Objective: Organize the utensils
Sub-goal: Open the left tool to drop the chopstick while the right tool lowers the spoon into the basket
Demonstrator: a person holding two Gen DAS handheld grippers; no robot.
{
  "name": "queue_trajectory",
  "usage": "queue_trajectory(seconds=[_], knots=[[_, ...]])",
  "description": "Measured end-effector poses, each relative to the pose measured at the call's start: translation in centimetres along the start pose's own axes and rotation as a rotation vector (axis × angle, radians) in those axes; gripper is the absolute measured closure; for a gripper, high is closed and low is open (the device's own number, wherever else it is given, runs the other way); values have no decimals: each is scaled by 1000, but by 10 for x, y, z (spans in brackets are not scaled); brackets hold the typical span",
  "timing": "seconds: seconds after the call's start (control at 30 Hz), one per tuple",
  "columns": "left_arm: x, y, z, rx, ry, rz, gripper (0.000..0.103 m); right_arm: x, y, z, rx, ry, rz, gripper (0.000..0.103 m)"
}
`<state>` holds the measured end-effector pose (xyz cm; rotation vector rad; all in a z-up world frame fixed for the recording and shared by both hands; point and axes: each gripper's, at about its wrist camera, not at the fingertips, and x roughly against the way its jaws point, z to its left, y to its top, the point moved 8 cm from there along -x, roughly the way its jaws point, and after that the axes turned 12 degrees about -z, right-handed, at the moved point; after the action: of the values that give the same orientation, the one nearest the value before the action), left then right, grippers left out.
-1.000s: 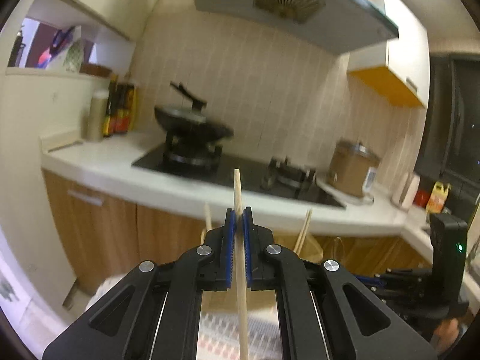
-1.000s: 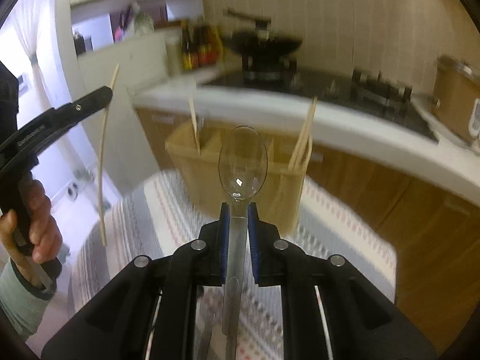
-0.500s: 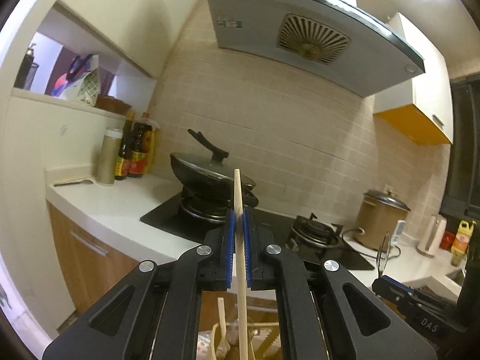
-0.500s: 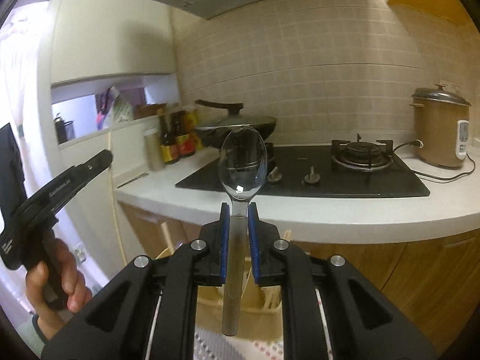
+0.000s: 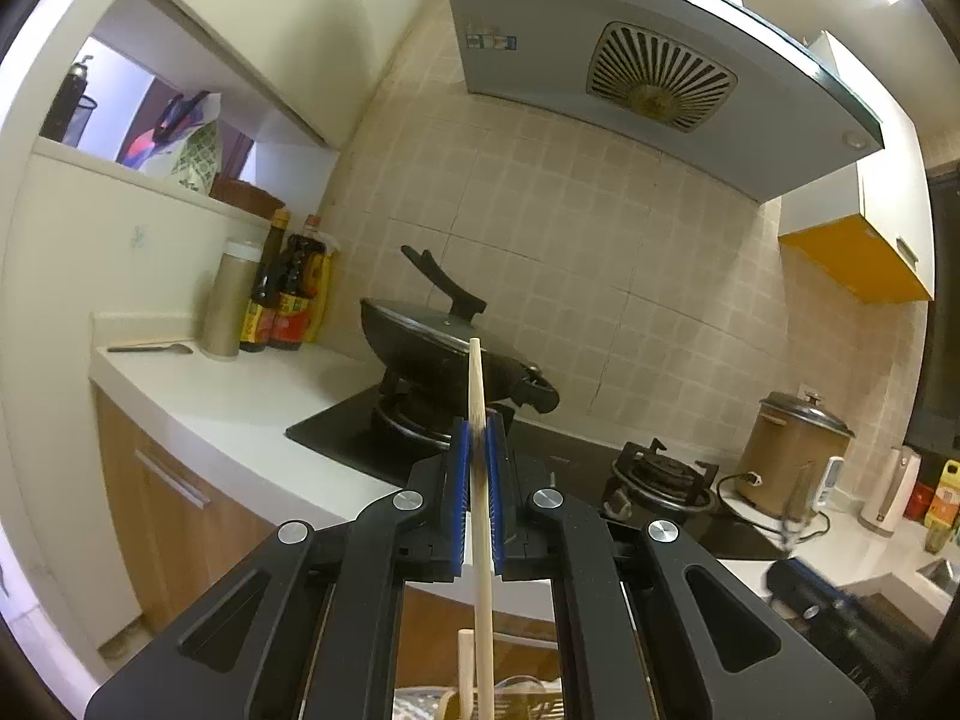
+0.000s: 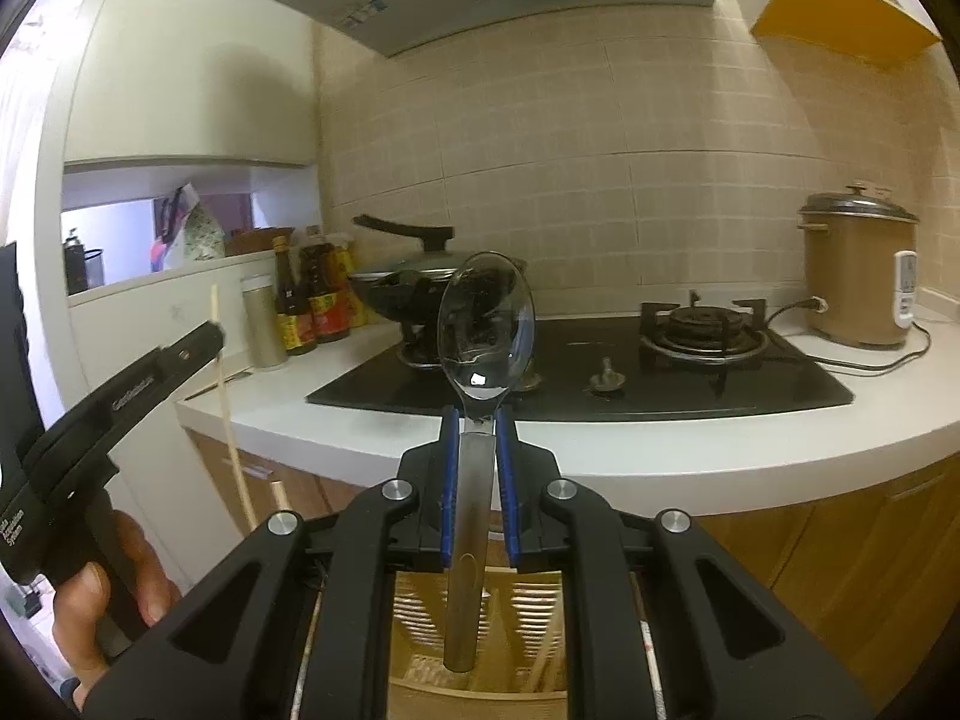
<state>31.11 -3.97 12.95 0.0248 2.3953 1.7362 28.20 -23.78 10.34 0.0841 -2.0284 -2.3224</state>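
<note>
My left gripper (image 5: 478,429) is shut on a pale wooden chopstick (image 5: 482,516) held upright, its tip above the jaws. It also shows at the left of the right wrist view (image 6: 207,339), the chopstick (image 6: 231,426) hanging below it. My right gripper (image 6: 478,414) is shut on the handle of a metal spoon (image 6: 485,324), bowl up. Below it stands a wooden slatted utensil holder (image 6: 474,648); the spoon handle's end hangs over its opening. Another chopstick end (image 5: 465,660) rises from below in the left wrist view.
A white counter (image 6: 660,456) carries a black gas hob (image 6: 600,372), a lidded wok (image 5: 444,342), sauce bottles (image 5: 288,306) and a brown rice cooker (image 6: 858,276). A range hood (image 5: 630,72) hangs above. Wooden cabinet doors (image 5: 162,510) are below.
Both grippers have risen and tilted up, so the views now show the counter and wall instead of the striped cloth and holder front. Both still hold their utensils.
</note>
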Motion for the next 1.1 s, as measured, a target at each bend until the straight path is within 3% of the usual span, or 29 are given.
queue_trajectory(seconds=[0.67, 0.73, 0.77, 0.87, 1.1], knots=[[5, -42, 8, -18, -39, 77, 99, -4, -45, -15, 9, -26, 61, 92], [7, -46, 10, -26, -41, 94, 91, -3, -48, -15, -4, -15, 86, 92], [8, -47, 10, -30, -43, 101, 82, -4, -49, -15, -14, -12, 93, 92], [12, -47, 14, -23, -48, 117, 72, 1, -51, -20, -43, -14, 111, 91], [26, -38, 25, 19, -66, 162, 70, 19, -48, -28, -45, -15, 134, 81]])
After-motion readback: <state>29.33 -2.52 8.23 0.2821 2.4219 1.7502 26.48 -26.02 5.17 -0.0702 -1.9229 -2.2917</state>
